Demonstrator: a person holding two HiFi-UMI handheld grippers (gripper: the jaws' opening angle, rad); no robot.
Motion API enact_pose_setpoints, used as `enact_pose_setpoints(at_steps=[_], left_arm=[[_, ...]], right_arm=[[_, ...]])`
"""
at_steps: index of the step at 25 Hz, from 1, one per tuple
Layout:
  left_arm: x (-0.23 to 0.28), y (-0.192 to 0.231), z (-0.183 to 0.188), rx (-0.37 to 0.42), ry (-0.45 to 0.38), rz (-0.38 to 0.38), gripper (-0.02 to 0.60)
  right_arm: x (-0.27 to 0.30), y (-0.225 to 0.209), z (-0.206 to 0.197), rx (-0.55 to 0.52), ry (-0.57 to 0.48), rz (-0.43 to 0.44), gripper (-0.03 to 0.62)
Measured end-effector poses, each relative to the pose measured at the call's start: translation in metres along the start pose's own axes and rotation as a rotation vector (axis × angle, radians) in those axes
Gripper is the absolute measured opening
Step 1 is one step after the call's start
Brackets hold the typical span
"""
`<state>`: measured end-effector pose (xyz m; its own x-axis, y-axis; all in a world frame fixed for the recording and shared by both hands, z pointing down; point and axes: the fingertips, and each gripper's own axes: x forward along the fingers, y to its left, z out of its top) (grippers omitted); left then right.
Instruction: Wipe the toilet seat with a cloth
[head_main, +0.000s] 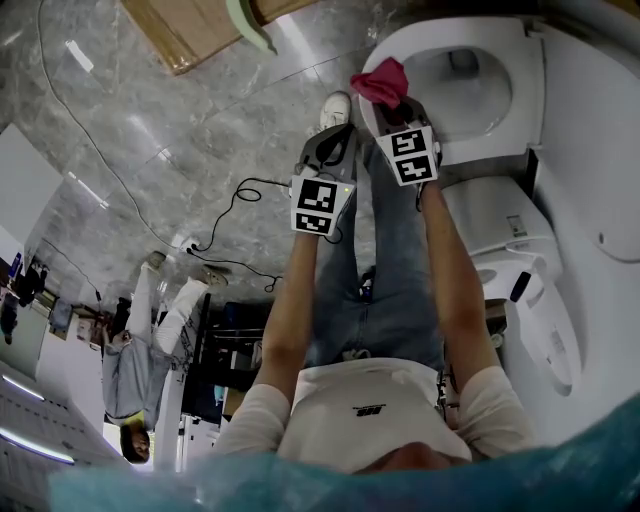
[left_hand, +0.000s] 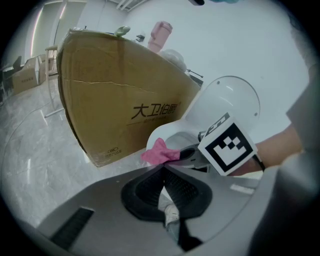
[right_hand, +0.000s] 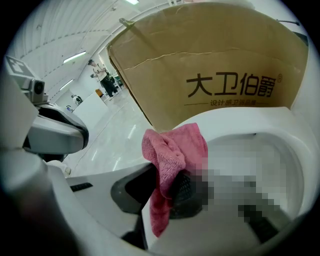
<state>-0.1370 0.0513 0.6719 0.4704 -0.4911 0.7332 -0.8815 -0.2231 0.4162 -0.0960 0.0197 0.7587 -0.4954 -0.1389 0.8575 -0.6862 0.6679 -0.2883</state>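
Right gripper (right_hand: 169, 186): we see it clamped on the pink cloth (right_hand: 175, 147), mid-frame, seemingly touching the toilet seat (right_hand: 250, 129).
Left gripper (left_hand: 163, 172): jaws together, empty.

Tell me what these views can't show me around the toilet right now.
- Inside of the bowl: in the right gripper view, a mosaic patch covers it.
- Contact between cloth and toilet seat: in the head view, the cloth and right gripper cover that spot.
- Most of the seat: in the left gripper view, the right gripper blocks it.
- Small print on the cardboard box: too small to read.
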Motion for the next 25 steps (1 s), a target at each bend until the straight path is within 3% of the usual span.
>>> enact_pose_setpoints(at_steps=[25], left_arm=[[0.042,-0.016,0.049,0.039,-0.018,-0.018,0.006]], right_arm=[[0.001,-0.086,0.042,0.015,-0.036,-0.062,0.054]])
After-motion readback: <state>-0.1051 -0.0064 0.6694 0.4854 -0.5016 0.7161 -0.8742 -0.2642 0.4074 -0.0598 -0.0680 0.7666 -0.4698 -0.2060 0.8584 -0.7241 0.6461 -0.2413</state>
